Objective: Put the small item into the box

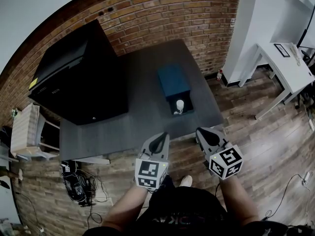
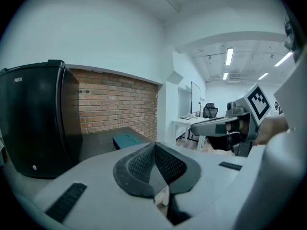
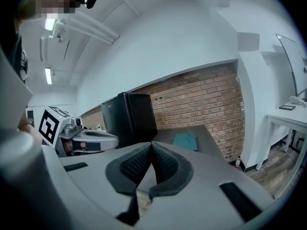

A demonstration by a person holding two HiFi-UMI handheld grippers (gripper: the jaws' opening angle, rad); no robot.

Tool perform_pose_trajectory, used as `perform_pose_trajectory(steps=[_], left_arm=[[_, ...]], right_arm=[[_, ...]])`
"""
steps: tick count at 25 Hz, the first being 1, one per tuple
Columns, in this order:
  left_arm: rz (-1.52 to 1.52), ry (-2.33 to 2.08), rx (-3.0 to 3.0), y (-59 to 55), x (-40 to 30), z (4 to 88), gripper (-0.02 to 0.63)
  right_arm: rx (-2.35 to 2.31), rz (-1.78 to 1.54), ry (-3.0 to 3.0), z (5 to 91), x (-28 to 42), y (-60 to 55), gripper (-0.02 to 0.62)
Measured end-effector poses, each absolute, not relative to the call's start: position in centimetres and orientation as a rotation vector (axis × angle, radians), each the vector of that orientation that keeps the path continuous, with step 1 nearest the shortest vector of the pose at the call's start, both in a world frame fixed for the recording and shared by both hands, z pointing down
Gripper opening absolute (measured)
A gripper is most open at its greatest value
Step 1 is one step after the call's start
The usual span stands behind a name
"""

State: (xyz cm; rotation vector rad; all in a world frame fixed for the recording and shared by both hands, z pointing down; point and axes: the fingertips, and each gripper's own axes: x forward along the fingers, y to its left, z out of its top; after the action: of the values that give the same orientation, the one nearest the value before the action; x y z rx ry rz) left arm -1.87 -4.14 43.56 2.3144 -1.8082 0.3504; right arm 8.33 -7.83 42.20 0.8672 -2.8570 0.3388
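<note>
Head view steeply down; gripper views near-level; share table (image 1: 147, 117).

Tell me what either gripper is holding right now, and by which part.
Nothing: the left gripper and right gripper both have jaws shut together, empty.

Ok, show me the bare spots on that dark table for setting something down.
Bare: the strip of table between the black fridge and the blue box; the wide near edge in front of both; the far corner by the brick wall. Crowded: the left side, filled by the fridge, and the box's near end, where the small white item sits.
</note>
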Motion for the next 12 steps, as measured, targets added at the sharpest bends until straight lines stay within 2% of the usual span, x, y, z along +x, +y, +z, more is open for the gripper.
perform_pose_trajectory(steps=[12], left_arm=[[0.309, -1.806, 2.297, -3.28, -1.23, 43.55, 0.034]], right_arm=[[0.861, 0.328, -2.881, 41.58, 8.40, -7.71, 0.018]])
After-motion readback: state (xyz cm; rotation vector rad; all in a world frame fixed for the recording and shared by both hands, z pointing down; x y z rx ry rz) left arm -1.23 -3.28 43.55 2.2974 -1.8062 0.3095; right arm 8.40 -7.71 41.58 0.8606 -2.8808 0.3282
